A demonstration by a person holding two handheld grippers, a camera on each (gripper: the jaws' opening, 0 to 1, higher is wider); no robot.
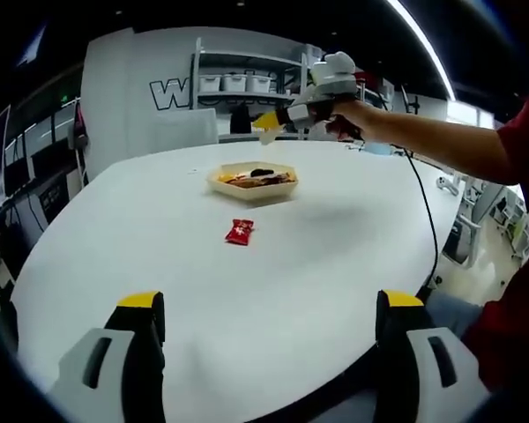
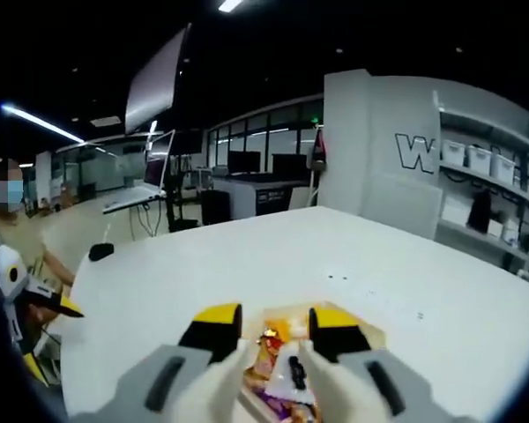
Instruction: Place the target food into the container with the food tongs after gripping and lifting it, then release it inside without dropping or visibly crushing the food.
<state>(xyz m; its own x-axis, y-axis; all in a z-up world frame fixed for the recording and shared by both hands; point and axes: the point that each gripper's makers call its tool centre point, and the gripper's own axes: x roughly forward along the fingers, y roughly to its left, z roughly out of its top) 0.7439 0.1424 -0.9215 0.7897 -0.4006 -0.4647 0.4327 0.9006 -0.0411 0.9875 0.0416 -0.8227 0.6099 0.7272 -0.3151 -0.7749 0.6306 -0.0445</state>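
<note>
Right hand-held gripper (image 2: 275, 339) clamping white food tongs (image 2: 291, 388) above tan food-filled container (image 1: 253, 181), left hand-held gripper (image 1: 269, 319) wide open, empty.

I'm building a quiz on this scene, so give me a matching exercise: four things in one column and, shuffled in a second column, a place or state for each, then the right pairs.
Things:
1. red packet
2. container
3. right gripper
4. left gripper

Places or states:
A. raised above the table, past the container
B. jaws wide apart, nothing between them
C. lying alone on the table, nearer than the container
D. holding snacks, near the table's middle

Pairs: 1-C, 2-D, 3-A, 4-B
</note>
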